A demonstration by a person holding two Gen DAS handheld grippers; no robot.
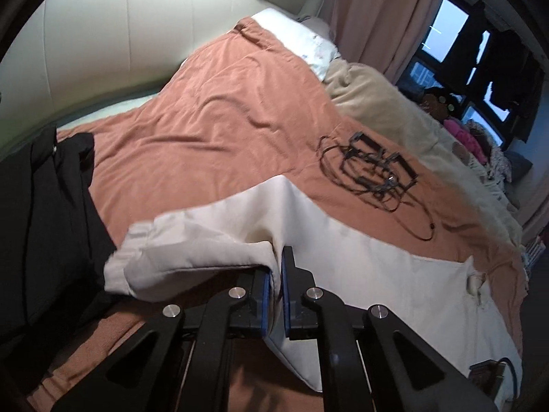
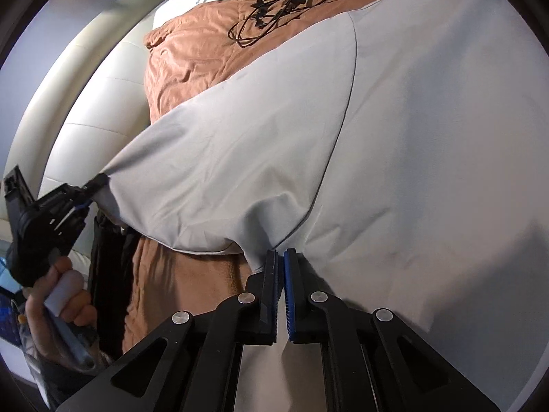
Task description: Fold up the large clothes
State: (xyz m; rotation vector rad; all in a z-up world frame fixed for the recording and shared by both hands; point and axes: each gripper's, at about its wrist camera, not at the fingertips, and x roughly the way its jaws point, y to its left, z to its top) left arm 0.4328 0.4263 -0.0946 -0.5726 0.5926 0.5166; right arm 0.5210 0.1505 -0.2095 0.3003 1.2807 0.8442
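My left gripper point(image 1: 277, 276) is clamped on a bunched edge of the cream garment point(image 1: 360, 257), cloth pinched betw. the blue pads. From the right wrist view that same gripper point(image 2: 97, 185) shows at far left w/ a hand point(image 2: 60, 295) round its handle, pulling a corner of the fabric taut & off the bed. My right gripper point(image 2: 280, 264) is clenched too, biting a fold at the near edge of the garment point(image 2: 411, 154). So the garment hangs betw. my two grips, the rest spread over the bed toward the right.

Around, left to right in the left wrist view: a black garment point(image 1: 51, 213) lies in a dark heap at the left edge, just beside the cream one's lifted end. Behind it a pale padded headboard point(image 1: 103, 34), smooth & curved. Middle: the rust-orange bedspread point(image 1: 223, 110), matte, softly wrinkled. A white pillow point(image 1: 302, 41) w/ faint print sits at its far end. Right of centre a tangle of black cables point(image 1: 374, 168) w/ boxy black frames rests on the spread, near the cream cloth but apart from it. Further right a beige fleecy blanket point(image 1: 377, 103), a pinkish curtain point(image 1: 384, 10), then a dark window point(image 1: 446, 31).

The cream fabric is smooth woven stuff w/ a long curved seam point(image 2: 346, 110) running across it; it looks greyer in the right wrist view.
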